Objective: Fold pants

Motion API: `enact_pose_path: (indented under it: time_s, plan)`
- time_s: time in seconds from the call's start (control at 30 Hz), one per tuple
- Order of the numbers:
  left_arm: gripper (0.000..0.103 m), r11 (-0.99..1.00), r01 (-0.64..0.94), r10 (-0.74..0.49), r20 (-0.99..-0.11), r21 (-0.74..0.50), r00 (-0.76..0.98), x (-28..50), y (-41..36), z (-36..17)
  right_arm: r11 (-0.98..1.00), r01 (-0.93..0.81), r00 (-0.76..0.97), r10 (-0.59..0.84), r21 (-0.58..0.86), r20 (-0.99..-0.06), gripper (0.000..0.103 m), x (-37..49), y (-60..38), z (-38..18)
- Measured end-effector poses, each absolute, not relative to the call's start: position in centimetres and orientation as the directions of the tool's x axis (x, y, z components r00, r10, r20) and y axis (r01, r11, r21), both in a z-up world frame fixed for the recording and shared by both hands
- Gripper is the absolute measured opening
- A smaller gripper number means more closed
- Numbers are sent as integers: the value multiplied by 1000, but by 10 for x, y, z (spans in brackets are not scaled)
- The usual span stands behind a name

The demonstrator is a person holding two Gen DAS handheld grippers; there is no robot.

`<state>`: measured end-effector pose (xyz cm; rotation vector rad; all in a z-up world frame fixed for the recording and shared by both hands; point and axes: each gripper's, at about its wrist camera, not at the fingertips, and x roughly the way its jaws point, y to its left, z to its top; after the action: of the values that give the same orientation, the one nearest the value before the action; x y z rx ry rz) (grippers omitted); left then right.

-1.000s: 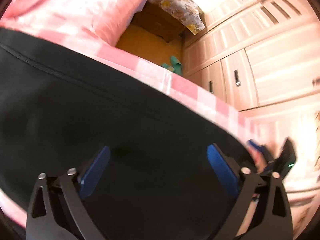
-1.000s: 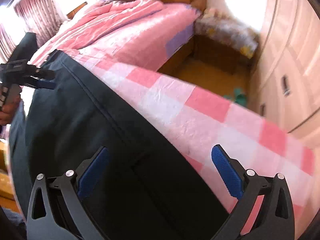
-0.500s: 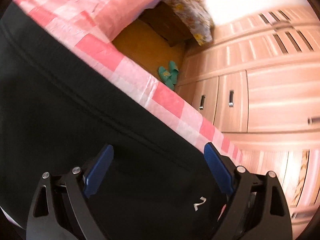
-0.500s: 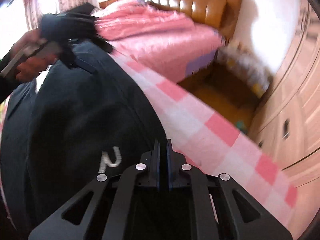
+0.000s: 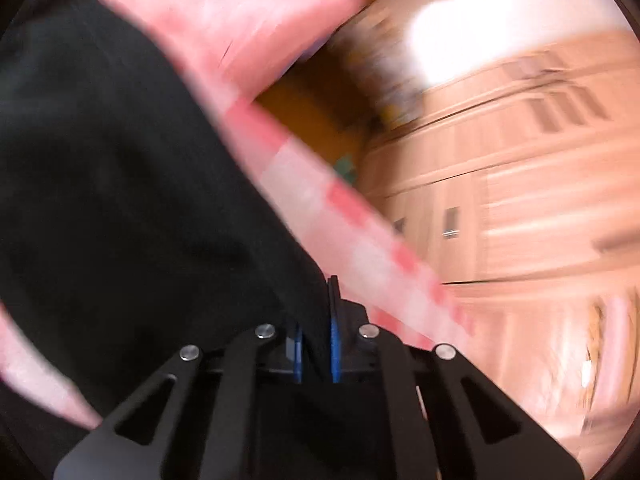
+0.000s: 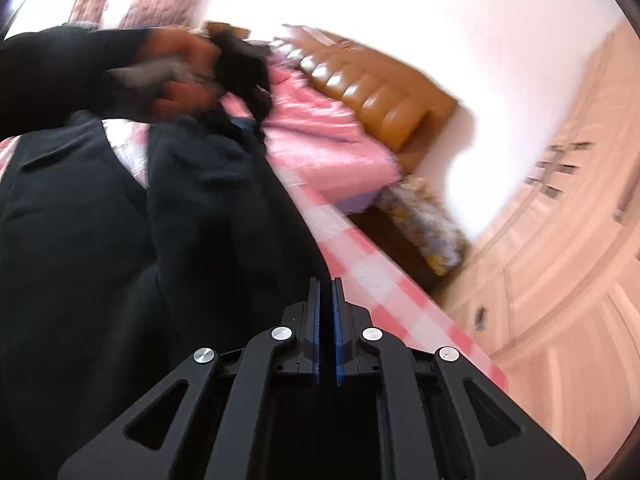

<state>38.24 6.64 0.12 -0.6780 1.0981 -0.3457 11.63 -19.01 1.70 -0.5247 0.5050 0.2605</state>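
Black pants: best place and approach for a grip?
Grip the black pants at the free edge beside the checked sheet, coming in from that side. There the fabric is thin enough to pinch; the left gripper and right gripper both clamp it so.

Black pants are spread over the pink checked bedspread, with one edge lifted off it and bunched into loose folds.

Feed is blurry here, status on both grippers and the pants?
Left gripper and right gripper both shut on the black pants. Fabric edge lifted off checked bedspread. Nothing in the way.
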Motion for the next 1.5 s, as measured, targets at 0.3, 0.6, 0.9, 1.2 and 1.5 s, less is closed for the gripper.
enact_pose_path:
  time_s: [0.3, 0.6, 0.9, 1.2, 1.5]
  plan:
    - [13, 842, 189, -502, -604, -505, 619, 121, 125, -20, 881, -410, 759, 184, -238, -625, 13, -5, -172, -24]
    - [57, 760, 87, -578, -609, -644, 543, 101, 151, -74, 986, -94, 796, 157, 136, -585, 98, -60, -243, -24]
    - [71, 749, 58, -577, -607, -660, 547, 113, 143, -78, 850, 164, 798, 184, 501, -573, 82, -32, -333, -60]
    - [20, 823, 74, -504, -664, -563, 552, 117, 132, -69, 750, 224, 795, 228, 622, -562, 31, -9, -344, -73]
    - [13, 823, 226, -522, -538, -522, 662, 88, 151, 11, 882, 100, 842, 172, 461, -511, 24, -62, -303, 4]
